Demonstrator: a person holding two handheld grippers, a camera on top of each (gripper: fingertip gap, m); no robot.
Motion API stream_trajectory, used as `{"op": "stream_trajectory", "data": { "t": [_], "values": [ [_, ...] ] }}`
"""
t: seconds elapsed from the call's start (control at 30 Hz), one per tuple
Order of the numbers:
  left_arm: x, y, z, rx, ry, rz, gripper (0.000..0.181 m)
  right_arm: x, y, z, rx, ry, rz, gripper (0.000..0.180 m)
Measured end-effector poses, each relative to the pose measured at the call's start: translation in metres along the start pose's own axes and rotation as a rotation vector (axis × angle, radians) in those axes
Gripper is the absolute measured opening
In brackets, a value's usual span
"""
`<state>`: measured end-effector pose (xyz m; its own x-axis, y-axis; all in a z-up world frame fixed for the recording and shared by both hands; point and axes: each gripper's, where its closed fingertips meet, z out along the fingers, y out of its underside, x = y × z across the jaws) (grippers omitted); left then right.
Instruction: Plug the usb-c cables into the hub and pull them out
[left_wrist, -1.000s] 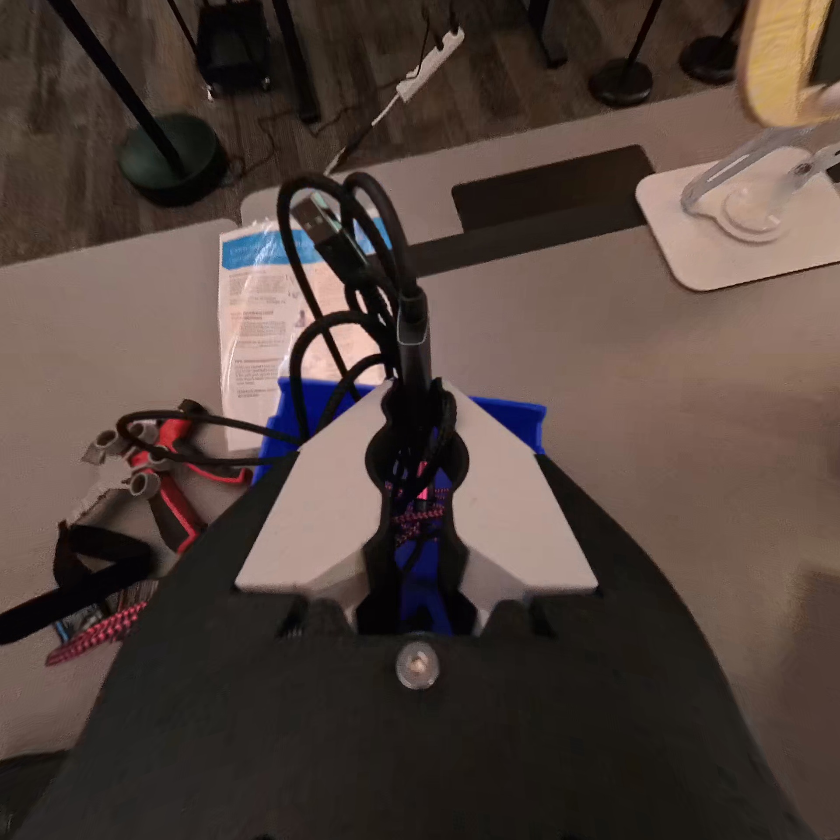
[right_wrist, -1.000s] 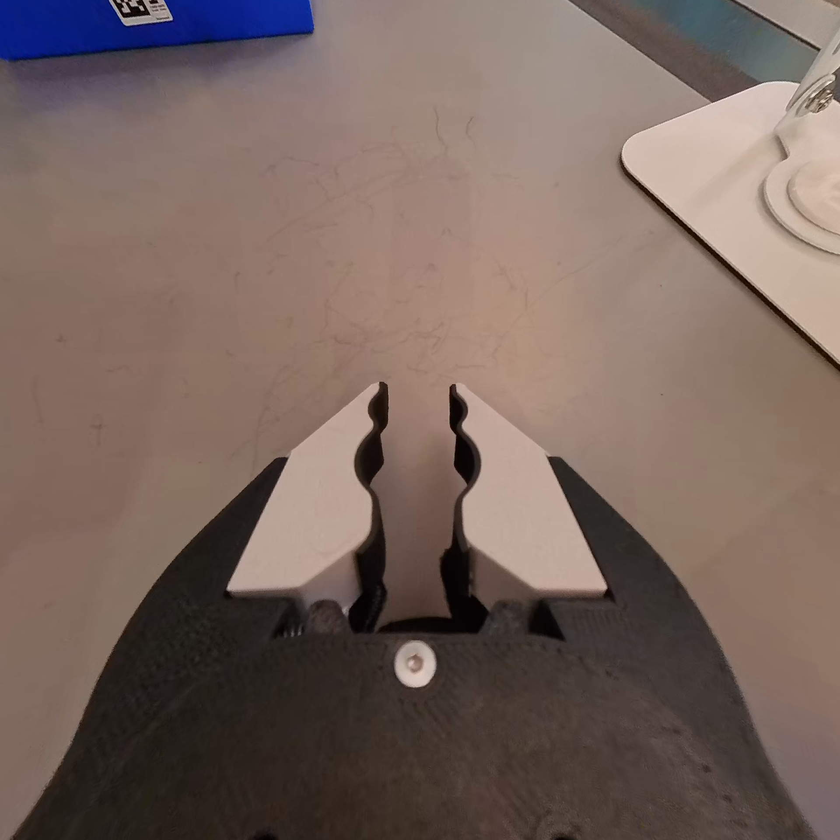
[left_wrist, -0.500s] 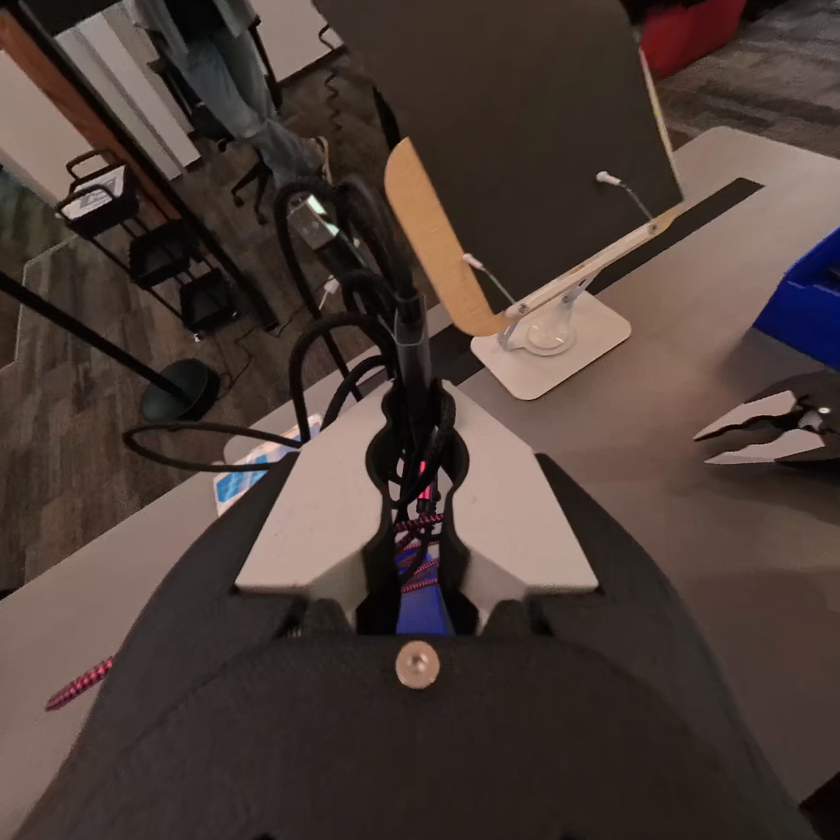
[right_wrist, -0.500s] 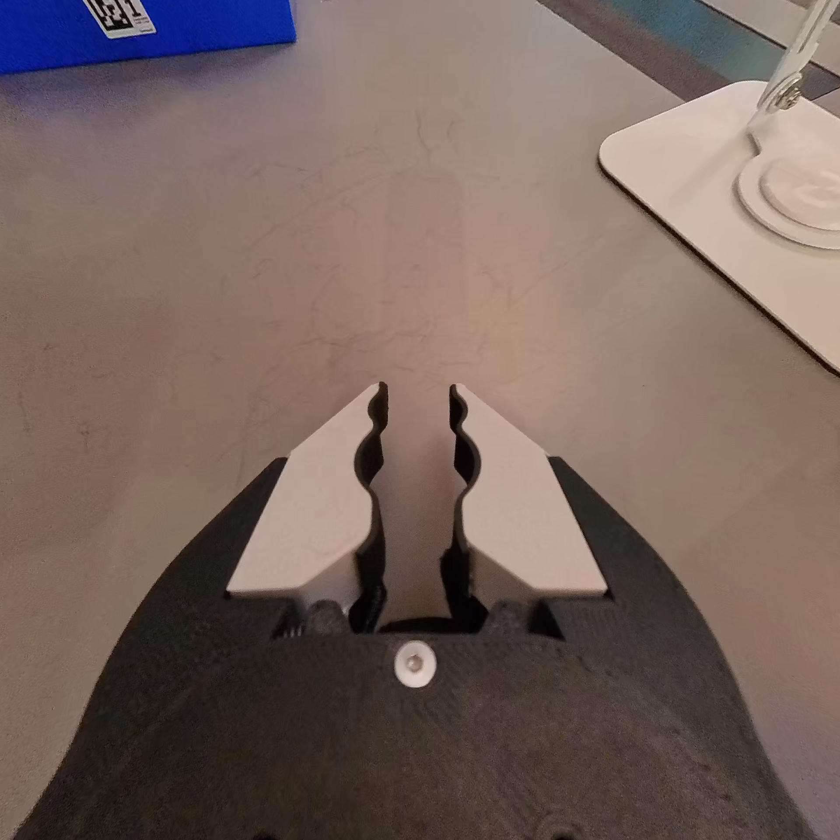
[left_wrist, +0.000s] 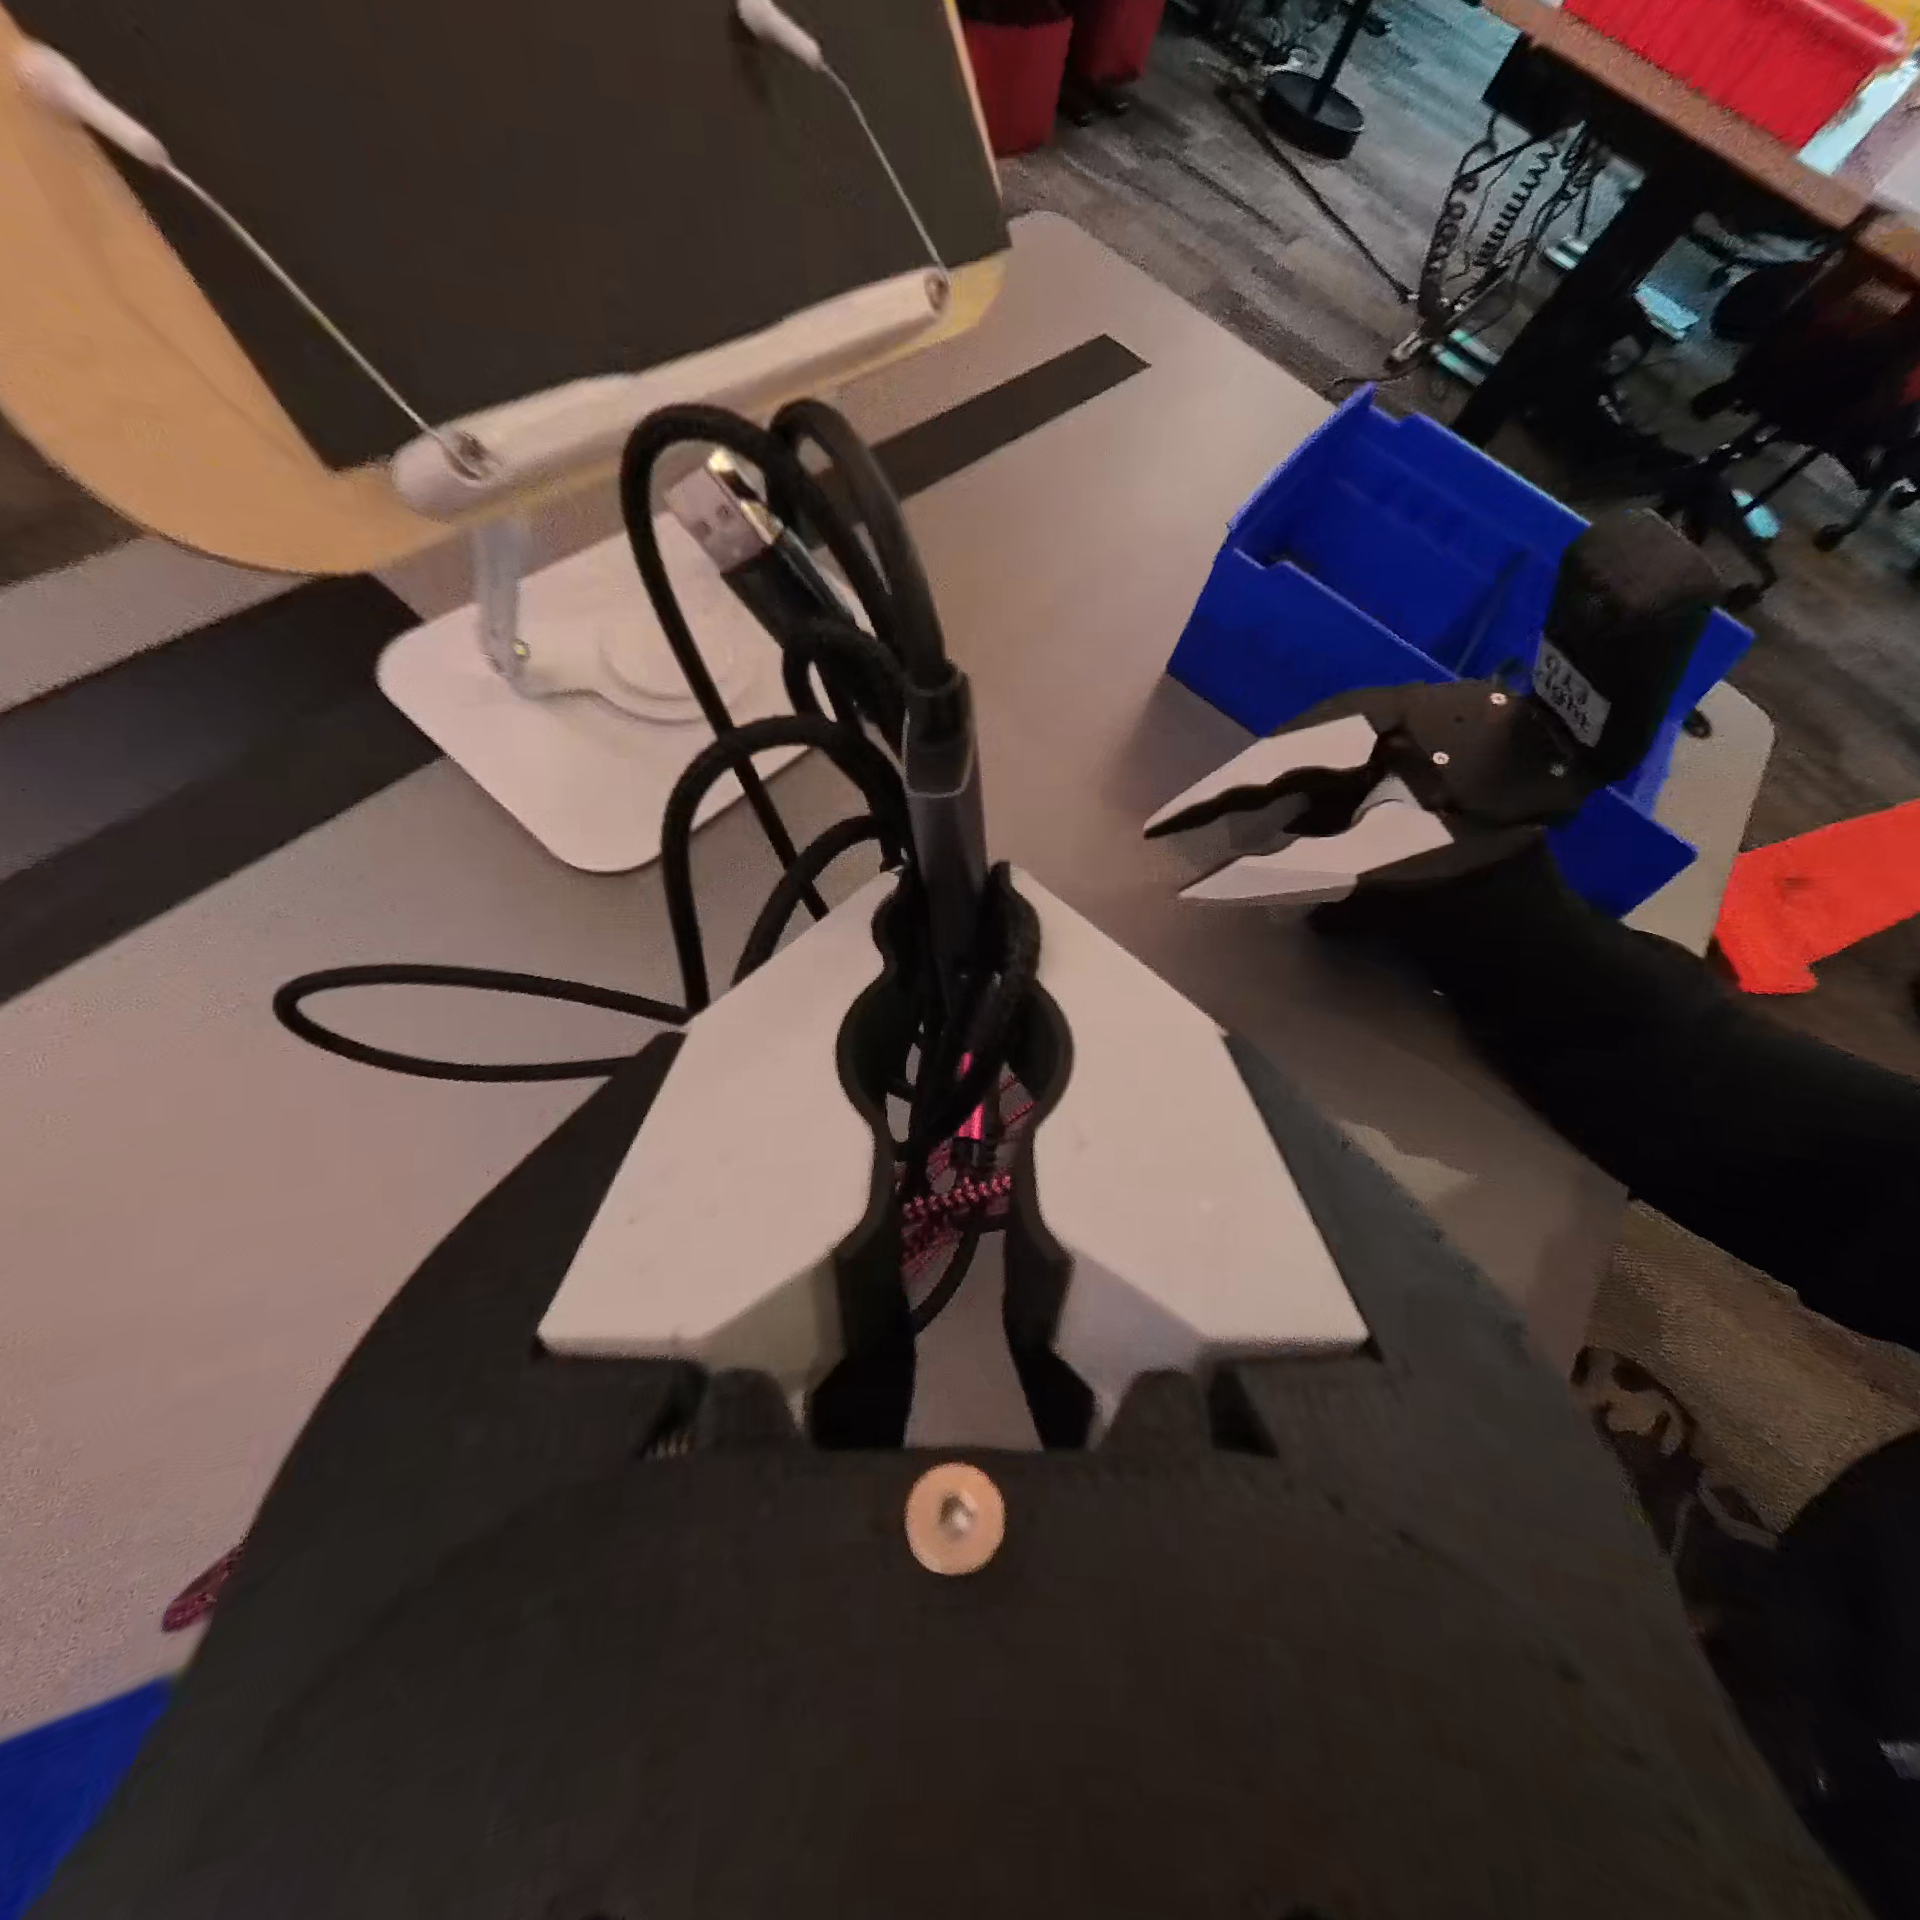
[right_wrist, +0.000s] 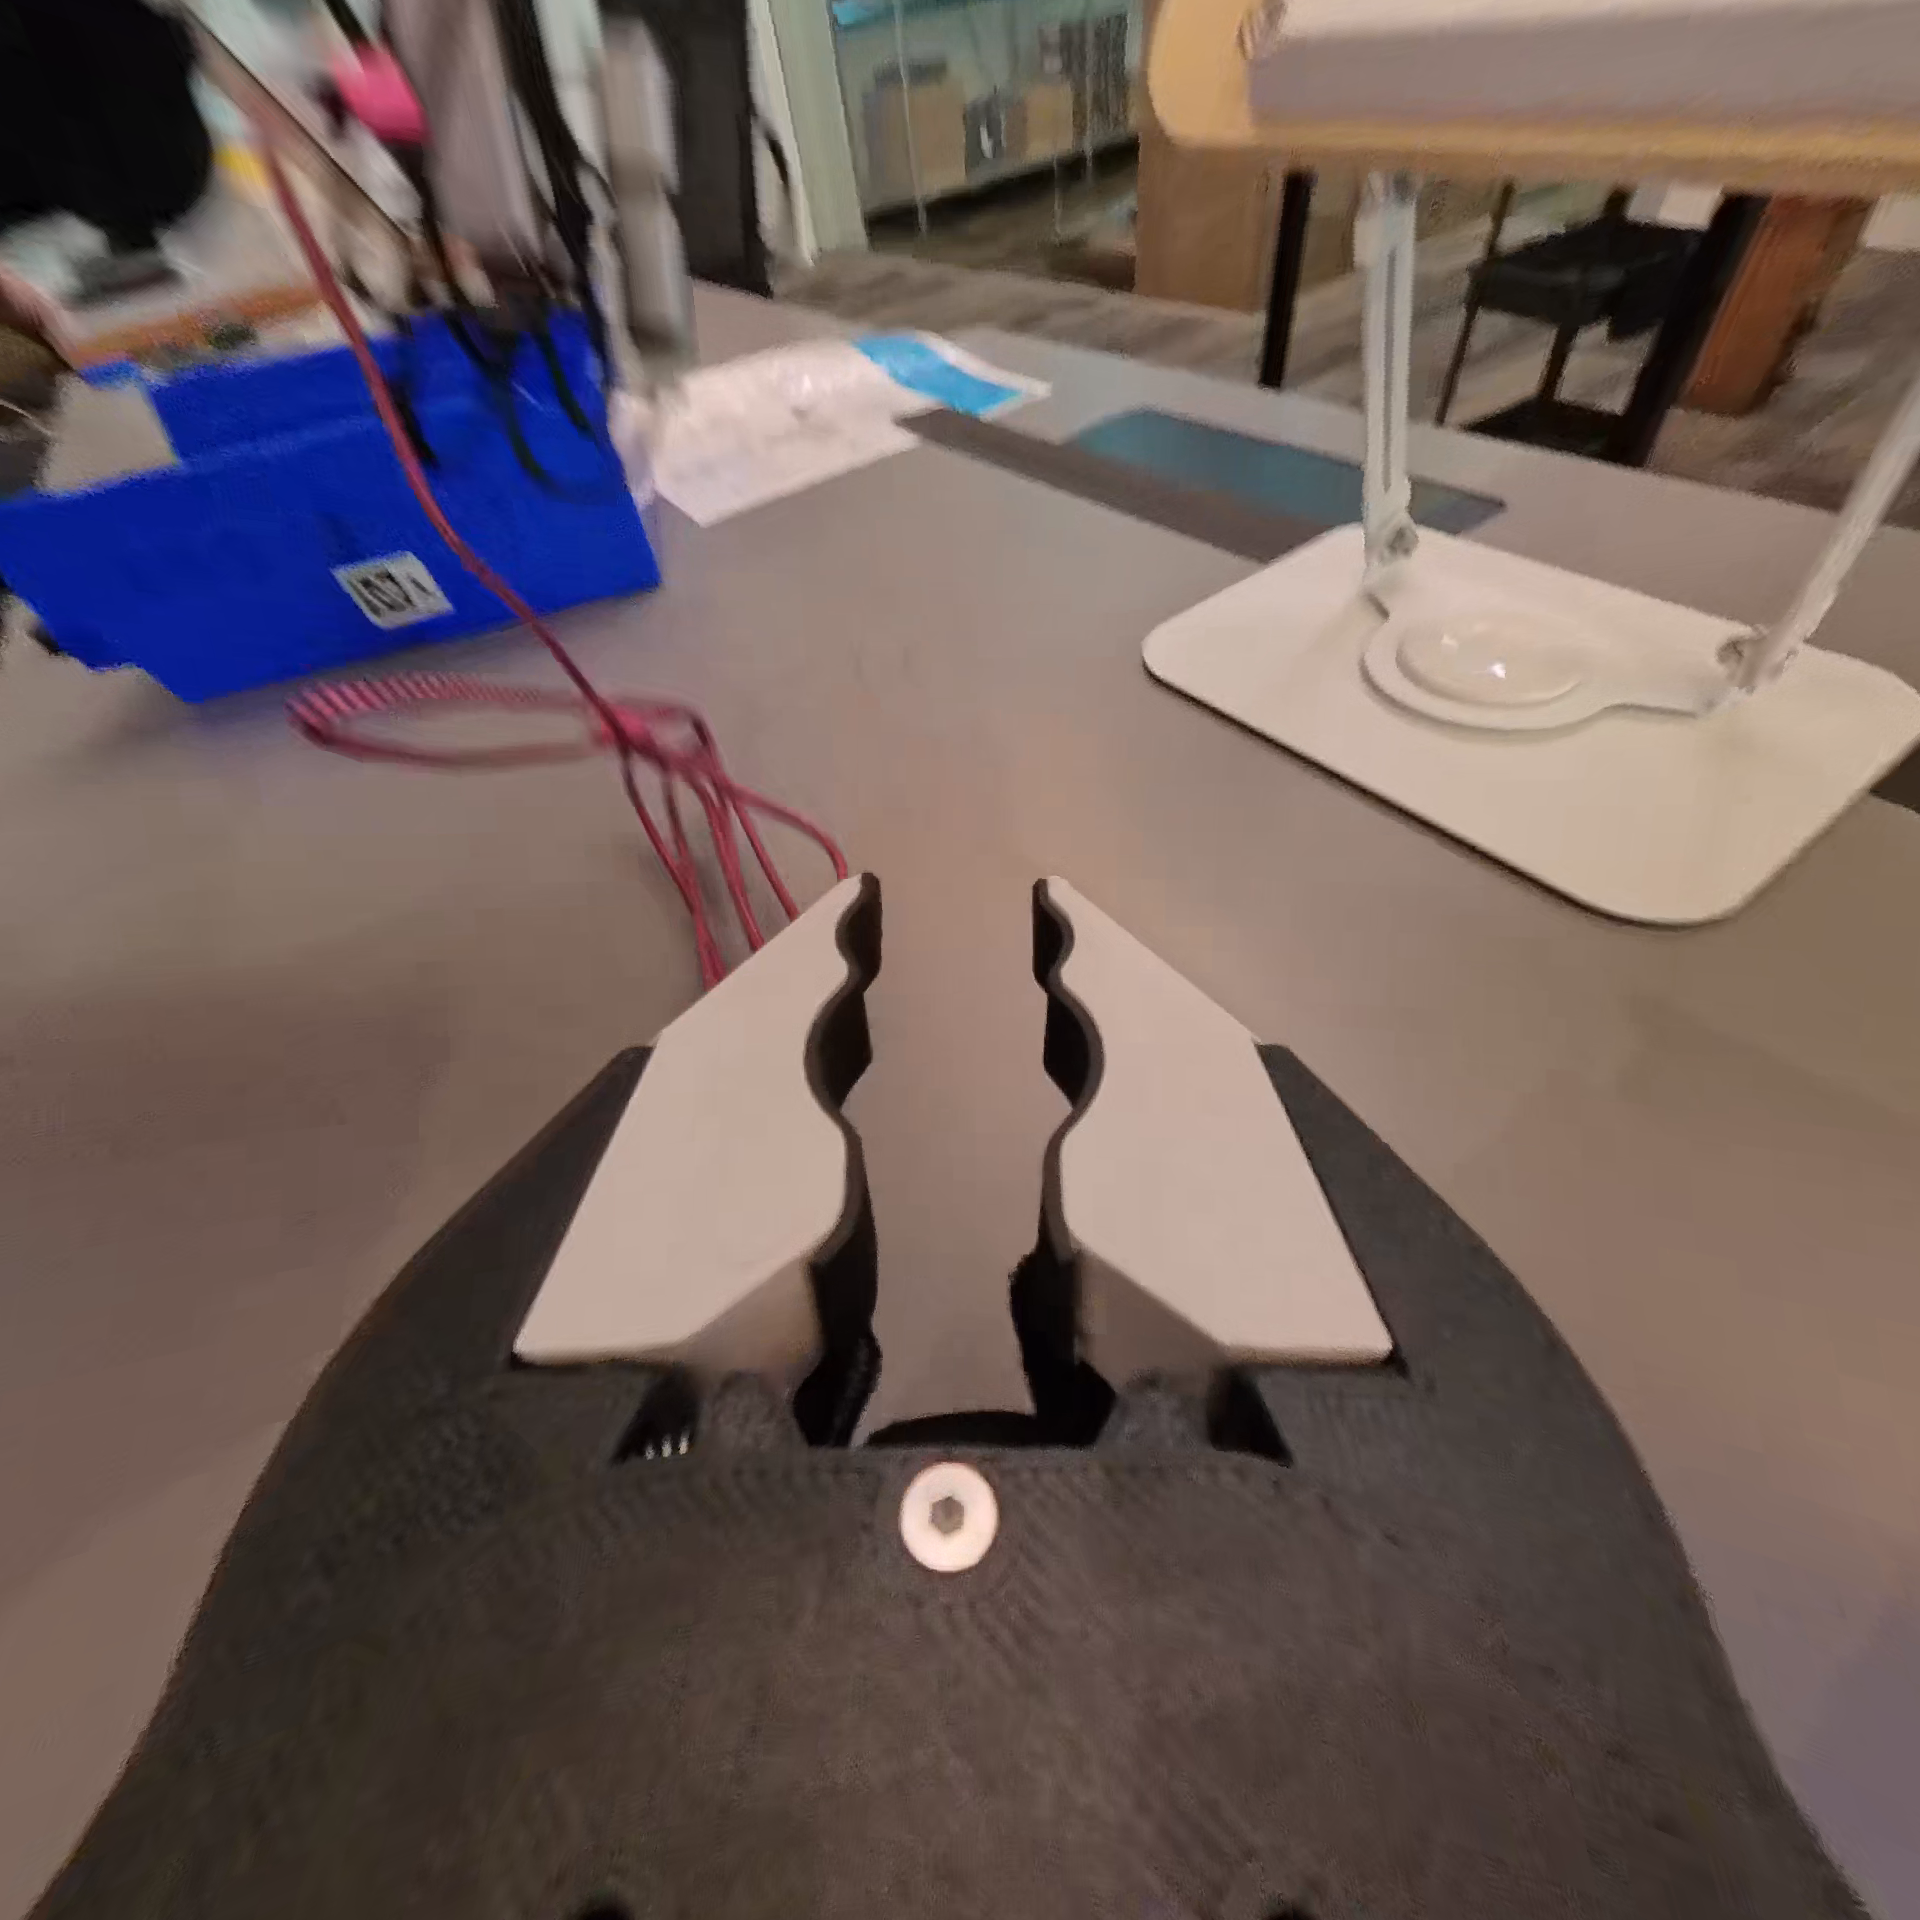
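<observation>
My left gripper is shut on a bundle of cables. The bundle holds black cables, one ending in a metal plug, and a pink braided cable between the jaws. It is held above the grey table. The pink cable trails in loops on the table in the right wrist view, just left of my right gripper, which is open and empty. The right gripper also shows in the left wrist view, to the right of the bundle. I see no hub.
A white stand base carries a dark board at the back. It shows in the right wrist view too. One blue bin sits behind the right gripper, another at far left beside a plastic bag. An orange object lies off the table's right edge. Spacing between my two grippers at the tips: around 20 cm.
My left gripper has lifted the cable bundle out of the blue bin and swung it right, toward the right gripper. The right gripper has tilted up, and the pink cable has come into its view.
</observation>
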<state>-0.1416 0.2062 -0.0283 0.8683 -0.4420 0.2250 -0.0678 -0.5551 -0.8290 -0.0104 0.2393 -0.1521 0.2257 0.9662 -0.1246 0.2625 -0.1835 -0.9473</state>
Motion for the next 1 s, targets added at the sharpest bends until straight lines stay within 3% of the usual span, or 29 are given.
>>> {"op": "stream_trajectory", "data": {
  "t": [0.17, 0.23, 0.43, 0.67, 0.77, 1.0],
  "values": [
    [0.021, 0.041, 0.046, 0.023, 0.171, -0.086, 0.011, -0.033, -0.026, 0.0, 0.154, -0.213, 0.085, 0.038],
    [0.019, 0.049, 0.053, 0.05, 0.171, -0.142, 0.011, -0.041, -0.033, 0.004, 0.177, -0.223, 0.08, 0.041],
    [0.02, 0.068, 0.074, 0.109, 0.197, -0.255, 0.011, -0.079, -0.051, 0.015, 0.129, -0.154, -0.237, 0.034],
    [0.026, 0.073, 0.08, 0.166, 0.167, -0.297, 0.011, -0.066, -0.022, 0.06, -0.069, -0.055, -0.178, 0.033],
    [0.022, 0.078, 0.081, 0.187, 0.145, -0.337, 0.011, -0.057, -0.011, 0.065, -0.129, 0.004, -0.163, 0.041],
    [0.03, 0.074, 0.082, 0.268, 0.222, -0.414, 0.011, -0.065, 0.022, 0.076, -0.269, -0.088, -0.1, 0.056]
  ]
}}
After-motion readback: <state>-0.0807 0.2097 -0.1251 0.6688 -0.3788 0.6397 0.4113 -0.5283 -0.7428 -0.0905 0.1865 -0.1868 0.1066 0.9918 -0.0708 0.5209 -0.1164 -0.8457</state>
